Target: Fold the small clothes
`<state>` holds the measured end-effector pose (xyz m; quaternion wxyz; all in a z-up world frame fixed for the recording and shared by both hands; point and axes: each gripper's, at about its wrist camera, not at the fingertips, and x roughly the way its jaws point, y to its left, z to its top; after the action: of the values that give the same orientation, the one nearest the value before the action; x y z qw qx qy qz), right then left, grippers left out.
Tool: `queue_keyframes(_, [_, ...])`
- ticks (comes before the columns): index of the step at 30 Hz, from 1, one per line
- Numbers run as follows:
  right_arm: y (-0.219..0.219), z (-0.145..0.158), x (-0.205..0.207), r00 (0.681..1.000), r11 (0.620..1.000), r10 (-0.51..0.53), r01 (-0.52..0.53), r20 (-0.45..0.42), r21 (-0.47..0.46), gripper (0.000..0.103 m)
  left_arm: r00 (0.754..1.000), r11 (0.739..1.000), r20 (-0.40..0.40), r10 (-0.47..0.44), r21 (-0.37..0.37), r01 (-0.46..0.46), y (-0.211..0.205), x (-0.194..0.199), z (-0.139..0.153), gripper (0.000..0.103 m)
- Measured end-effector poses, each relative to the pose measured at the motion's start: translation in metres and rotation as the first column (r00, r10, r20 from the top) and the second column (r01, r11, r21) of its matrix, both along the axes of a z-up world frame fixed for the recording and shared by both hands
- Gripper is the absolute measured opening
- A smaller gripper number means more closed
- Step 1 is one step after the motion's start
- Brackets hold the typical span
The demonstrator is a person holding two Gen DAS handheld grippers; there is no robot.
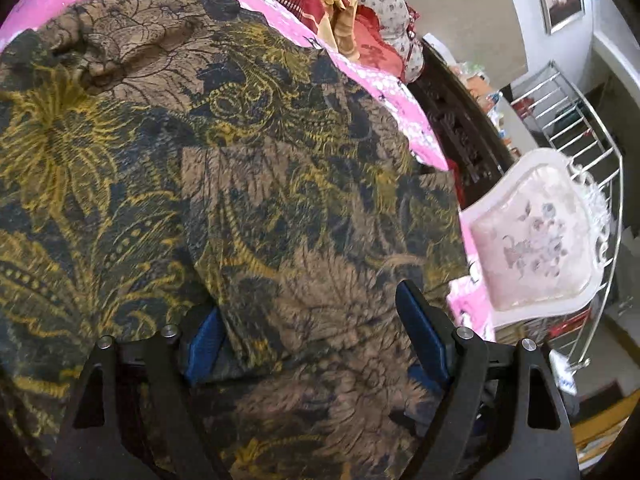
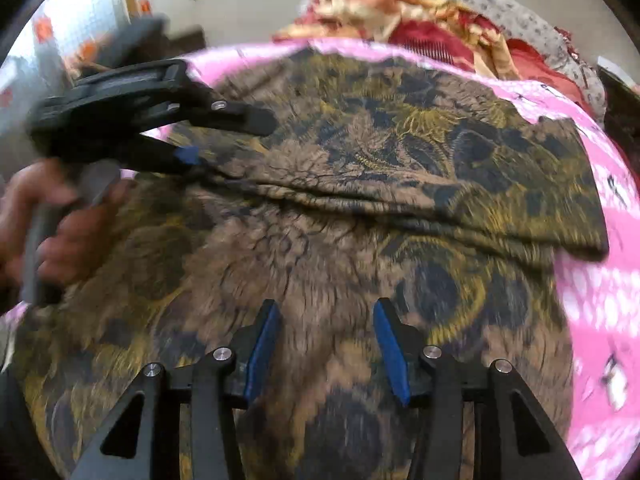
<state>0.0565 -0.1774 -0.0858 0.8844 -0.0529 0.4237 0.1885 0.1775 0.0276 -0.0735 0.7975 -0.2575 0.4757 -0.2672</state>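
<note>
Because the job is folding, the brown patterned garment (image 2: 360, 184) lies spread flat over a pink sheet (image 2: 600, 300) on what looks like a bed, filling most of both wrist views. At the far left of the right wrist view, a person's hand (image 2: 60, 220) grips the handle of the left gripper (image 2: 224, 136), which reaches in from that side over the garment's left edge. Its fingers stand apart; in its own view a flap of the cloth rises between the blue pads (image 1: 420, 332) and drapes over the left one, but whether the pads press on it cannot be told, so it reads as spread rather than clamped. It probably sits there to catch that edge for the next fold.

Moving right, a soft ridge runs across the middle of the garment, where one layer seems doubled over another, so a first fold appears already made. The fabric looks thin and limp, printed with dark blue and mustard-yellow floral scrollwork on tan, and it wrinkles easily.

Nearer the camera, the right gripper (image 2: 326, 344) hovers over the near part of the garment with its fingers parted and nothing between them, seemingly poised to take a fresh hold.

Farther right, the garment's corner ends on the sheet, which is dotted white. Beyond the far edge lies a heap of red, gold and grey-dotted cloth (image 2: 460, 24), presumably more laundry. In the left wrist view a white cushioned chair (image 1: 536, 232) stands to the right of the bed.
</note>
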Motion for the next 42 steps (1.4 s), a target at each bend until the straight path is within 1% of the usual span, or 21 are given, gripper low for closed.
queue_keyframes(1, [-0.005, 0.001, -0.003, 1.0, 1.0, -0.01, 0.01, 0.009, 0.028, 0.047, 0.999, 1.0, -0.011, 0.03, -0.005, -0.03, 0.005, 0.003, -0.002, 0.065])
queue_keyframes(3, [-0.005, -0.001, -0.002, 1.0, 0.999, -0.02, 0.02, 0.009, 0.035, 0.047, 0.994, 0.994, -0.031, 0.108, 0.002, -0.108, 0.015, 0.005, -0.006, 0.039])
queue_keyframes(4, [-0.005, -0.003, -0.001, 1.0, 0.999, -0.017, 0.017, 0.006, 0.03, 0.048, 0.989, 0.99, -0.04, 0.142, 0.011, -0.141, 0.018, 0.004, -0.009, 0.031])
queue_keyframes(5, [-0.004, -0.004, 0.0, 1.0, 0.999, -0.017, 0.017, 0.006, 0.031, 0.048, 0.984, 0.985, -0.048, 0.172, 0.029, -0.171, 0.02, 0.003, -0.012, 0.019])
queue_keyframes(6, [-0.006, -0.004, 0.0, 1.0, 0.999, -0.017, 0.017, 0.006, 0.039, 0.048, 0.98, 0.98, -0.043, 0.193, 0.054, -0.191, 0.019, 0.002, -0.012, 0.012])
queue_keyframes(9, [-0.007, -0.005, 0.005, 1.0, 0.997, -0.016, 0.016, -0.003, 0.076, 0.048, 0.977, 0.971, -0.009, 0.214, 0.11, -0.212, 0.013, -0.004, -0.002, 0.004])
queue_keyframes(14, [-0.012, -0.005, 0.009, 1.0, 0.992, -0.018, 0.02, -0.018, 0.122, 0.048, 0.968, 0.966, 0.136, 0.212, 0.117, -0.228, 0.031, -0.027, 0.051, 0.004])
queue_keyframes(17, [-0.01, -0.005, 0.008, 1.0, 0.993, -0.017, 0.019, -0.016, 0.113, 0.048, 0.955, 0.946, 0.2, 0.22, 0.197, -0.26, 0.057, -0.03, 0.068, 0.004])
queue_keyframes(22, [-0.011, -0.005, 0.007, 1.0, 0.992, -0.016, 0.019, -0.024, 0.128, 0.048, 0.934, 0.878, 0.179, 0.31, 0.323, -0.354, 0.106, -0.025, 0.047, 0.004])
queue_keyframes(24, [-0.013, -0.005, 0.008, 0.999, 0.99, -0.016, 0.02, -0.028, 0.139, 0.048, 0.929, 0.873, 0.148, 0.34, 0.318, -0.371, 0.114, -0.023, 0.036, 0.004])
queue_keyframes(25, [-0.014, -0.005, 0.008, 0.999, 0.99, -0.016, 0.02, -0.029, 0.142, 0.048, 0.93, 0.88, 0.129, 0.345, 0.3, -0.368, 0.115, -0.024, 0.031, 0.004])
queue_keyframes(26, [-0.014, -0.005, 0.008, 0.999, 0.989, -0.015, 0.019, -0.03, 0.145, 0.048, 0.939, 0.902, 0.118, 0.324, 0.26, -0.344, 0.11, -0.024, 0.029, 0.004])
queue_keyframes(29, [-0.015, -0.006, 0.009, 0.999, 0.988, -0.014, 0.02, -0.036, 0.155, 0.048, 0.961, 0.943, 0.135, 0.239, 0.202, -0.263, 0.085, -0.027, 0.037, 0.004])
queue_keyframes(30, [-0.016, -0.006, 0.009, 0.999, 0.988, -0.013, 0.019, -0.039, 0.156, 0.048, 0.972, 0.959, 0.126, 0.198, 0.18, -0.219, 0.072, -0.024, 0.035, 0.01])
queue_keyframes(31, [-0.016, -0.006, 0.009, 0.999, 0.988, -0.013, 0.019, -0.039, 0.156, 0.048, 0.978, 0.964, 0.117, 0.175, 0.181, -0.194, 0.06, -0.021, 0.035, 0.014])
queue_keyframes(33, [-0.016, -0.006, 0.009, 0.999, 0.988, -0.012, 0.018, -0.039, 0.156, 0.048, 0.985, 0.96, 0.084, 0.149, 0.226, -0.165, 0.042, -0.012, 0.022, 0.034])
queue_keyframes(35, [-0.015, -0.006, 0.009, 0.999, 0.988, -0.013, 0.019, -0.039, 0.155, 0.048, 0.984, 0.951, 0.042, 0.176, 0.251, -0.18, 0.036, -0.004, 0.004, 0.034])
queue_keyframes(36, [-0.015, -0.006, 0.009, 0.999, 0.988, -0.013, 0.018, -0.039, 0.154, 0.048, 0.98, 0.954, 0.04, 0.195, 0.222, -0.199, 0.038, -0.003, 0.001, 0.042])
queue_keyframes(38, [-0.015, -0.006, 0.009, 0.999, 0.988, -0.013, 0.018, -0.039, 0.151, 0.048, 0.976, 0.97, 0.009, 0.219, 0.101, -0.219, 0.042, 0.001, -0.002, 0.058])
queue_keyframes(40, [-0.015, -0.006, 0.009, 0.999, 0.988, -0.012, 0.018, -0.04, 0.155, 0.048, 0.976, 0.976, -0.01, 0.216, 0.032, -0.215, 0.042, 0.008, -0.004, 0.059])
queue_keyframes(42, [-0.017, -0.006, 0.01, 0.999, 0.986, -0.009, 0.016, -0.046, 0.168, 0.048, 0.975, 0.975, -0.018, 0.221, 0.0, -0.221, 0.041, 0.012, -0.004, 0.057])
